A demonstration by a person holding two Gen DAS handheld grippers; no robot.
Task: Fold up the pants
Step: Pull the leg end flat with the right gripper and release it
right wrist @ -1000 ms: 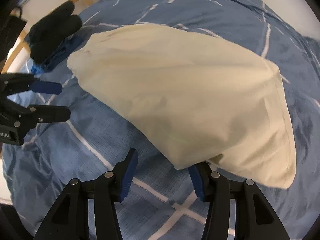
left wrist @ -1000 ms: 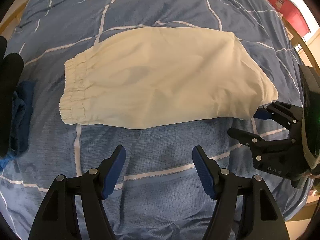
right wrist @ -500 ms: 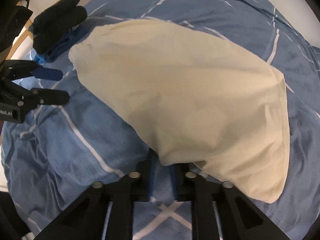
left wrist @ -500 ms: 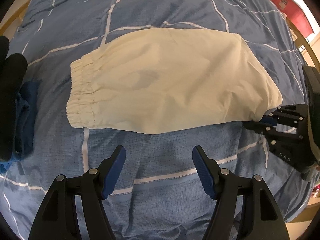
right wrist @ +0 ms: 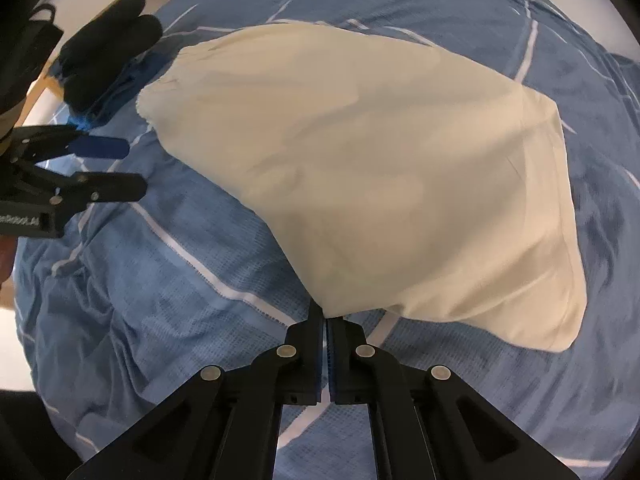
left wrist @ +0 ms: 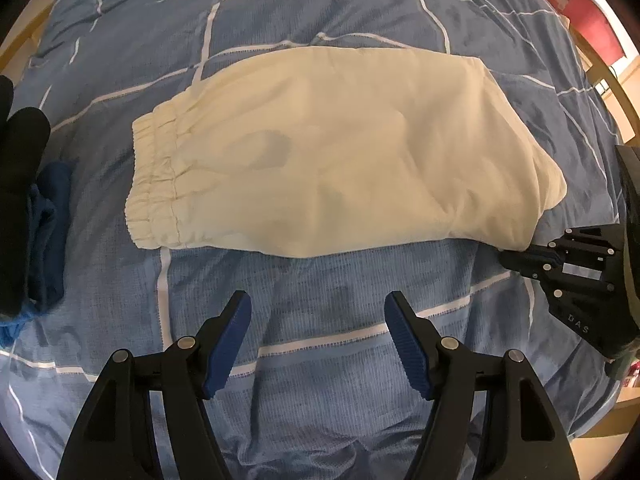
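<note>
The pants (left wrist: 332,152) lie lengthwise left to right, waistband left. The right gripper (right wrist: 325,322) pinches their near right corner; the left gripper (left wrist: 318,338) hangs spread, near the middle.

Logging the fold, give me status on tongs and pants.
Left tongs open, off the cloth. Right tongs shut on near corner of cream pants. Dark clothes pile beside waistband, apart.

Could not see how much of the pants (right wrist: 360,168) corner sat between the right gripper (right wrist: 325,322) pads.
</note>
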